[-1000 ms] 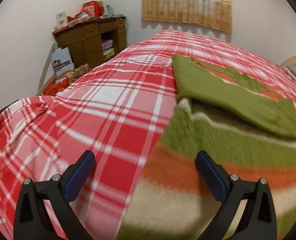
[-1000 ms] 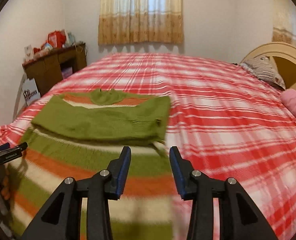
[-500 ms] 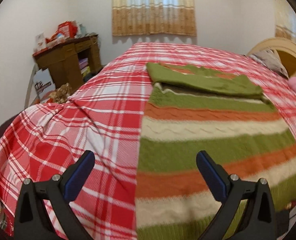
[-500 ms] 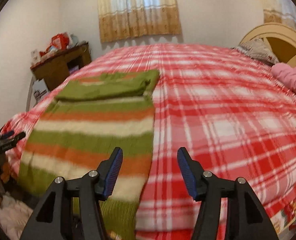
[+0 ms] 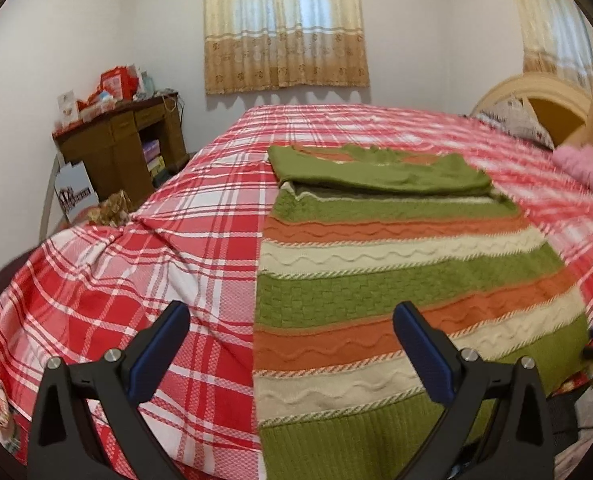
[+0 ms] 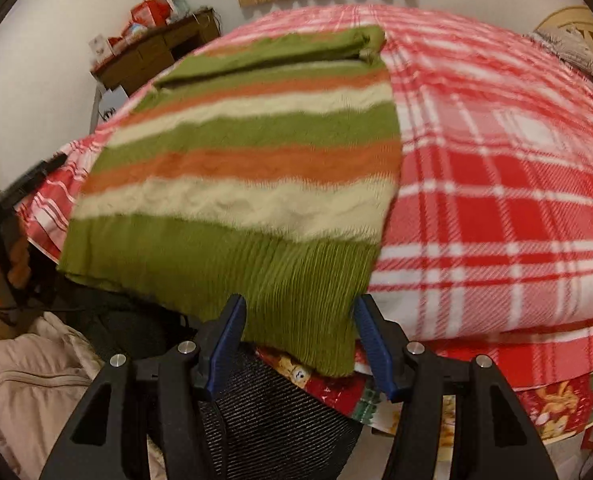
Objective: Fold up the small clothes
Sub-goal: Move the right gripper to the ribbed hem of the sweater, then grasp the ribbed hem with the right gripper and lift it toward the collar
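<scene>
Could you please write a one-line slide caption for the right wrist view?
Open right gripper straddles the ribbed hem of a green, orange and cream striped knitted sweater on a red plaid bedspread.

Each tool, left tool (image 5: 290, 354) and right tool (image 6: 298, 338), is built from black triangular arms with cut-outs, fastened by silver screws and faced with blue pads (image 5: 424, 354).

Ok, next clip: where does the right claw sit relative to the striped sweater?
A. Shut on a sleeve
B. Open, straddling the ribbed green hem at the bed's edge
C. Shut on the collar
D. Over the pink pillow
B: the right claw has just been opening, and its blue fingers stand apart on either side of the sweater's ribbed green hem, which hangs over the edge of the plaid bedspread; neither pad presses on it.
</scene>
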Action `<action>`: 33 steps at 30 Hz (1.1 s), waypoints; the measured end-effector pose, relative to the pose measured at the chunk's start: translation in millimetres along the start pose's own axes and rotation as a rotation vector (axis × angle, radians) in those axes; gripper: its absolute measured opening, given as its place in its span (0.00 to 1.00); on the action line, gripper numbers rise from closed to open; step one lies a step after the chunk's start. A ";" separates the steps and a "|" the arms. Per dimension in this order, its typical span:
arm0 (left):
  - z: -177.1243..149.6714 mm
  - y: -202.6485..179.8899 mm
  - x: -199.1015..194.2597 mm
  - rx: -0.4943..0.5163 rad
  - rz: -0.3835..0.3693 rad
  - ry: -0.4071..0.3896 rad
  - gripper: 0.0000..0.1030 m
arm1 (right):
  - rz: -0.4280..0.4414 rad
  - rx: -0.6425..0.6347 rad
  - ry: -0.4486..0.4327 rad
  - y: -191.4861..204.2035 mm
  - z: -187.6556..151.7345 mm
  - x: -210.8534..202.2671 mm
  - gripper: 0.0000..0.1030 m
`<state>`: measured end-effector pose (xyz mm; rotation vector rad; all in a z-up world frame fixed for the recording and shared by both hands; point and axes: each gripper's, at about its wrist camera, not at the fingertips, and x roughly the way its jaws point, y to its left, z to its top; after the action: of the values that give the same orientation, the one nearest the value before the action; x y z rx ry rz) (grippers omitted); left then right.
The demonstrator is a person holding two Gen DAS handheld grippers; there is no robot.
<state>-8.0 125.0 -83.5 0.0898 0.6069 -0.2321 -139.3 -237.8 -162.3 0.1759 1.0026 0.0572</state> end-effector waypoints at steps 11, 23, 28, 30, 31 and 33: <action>-1.5 2.8 2.8 -0.015 0.009 0.007 1.00 | 0.133 0.151 0.047 -26.3 -3.5 14.5 0.09; 21.6 32.2 -8.6 -0.047 0.054 -0.047 1.00 | 0.445 0.180 -0.105 -2.1 90.4 -25.4 0.09; 26.4 50.8 -12.5 -0.056 0.064 -0.056 1.00 | 0.407 0.249 -0.183 -20.8 145.5 -6.5 0.09; 27.7 58.7 -11.9 -0.063 0.059 -0.053 1.00 | 0.396 0.300 -0.198 -30.4 158.4 7.9 0.09; 27.8 62.2 -10.5 -0.070 0.051 -0.047 1.00 | 0.376 0.328 -0.204 -36.1 165.1 17.3 0.09; 27.0 68.6 -6.7 -0.094 0.025 -0.029 1.00 | 0.325 0.355 -0.205 -43.8 175.7 33.1 0.09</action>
<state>18.2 188.7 -56.5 0.0035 0.5870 -0.1803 25.1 -297.9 -105.1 0.6566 0.7658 0.1550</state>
